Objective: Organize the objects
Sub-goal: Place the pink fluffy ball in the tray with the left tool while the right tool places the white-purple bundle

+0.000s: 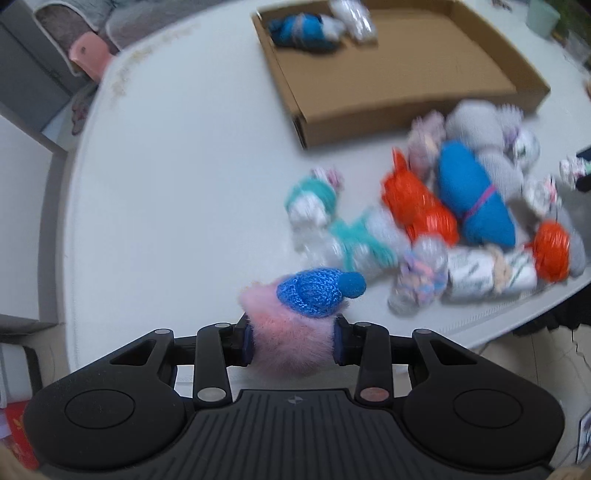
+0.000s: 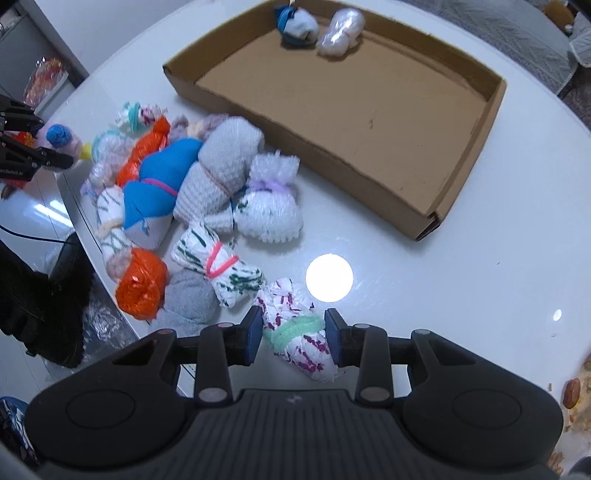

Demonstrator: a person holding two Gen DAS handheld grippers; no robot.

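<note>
Left tongs [image 1: 291, 341] clenched on a fluffy pink bundle [image 1: 284, 332] with a blue knitted band [image 1: 312, 295], held above the near edge of the white desk [image 1: 166, 184]. Right tongs [image 2: 293, 334] straddle a white-and-purple sock roll [image 2: 299, 325] tied with a green band [image 2: 295, 328]; the left pad touches it, a small gap shows at the right pad, roll lying on the desk. Pile of rolled socks [image 2: 177, 199] just left of the roll, near the cardboard tray [image 2: 461, 192]. Tray holds a blue-grey roll [image 2: 295, 22] and a pale roll [image 2: 340, 31] in its far corner
</note>
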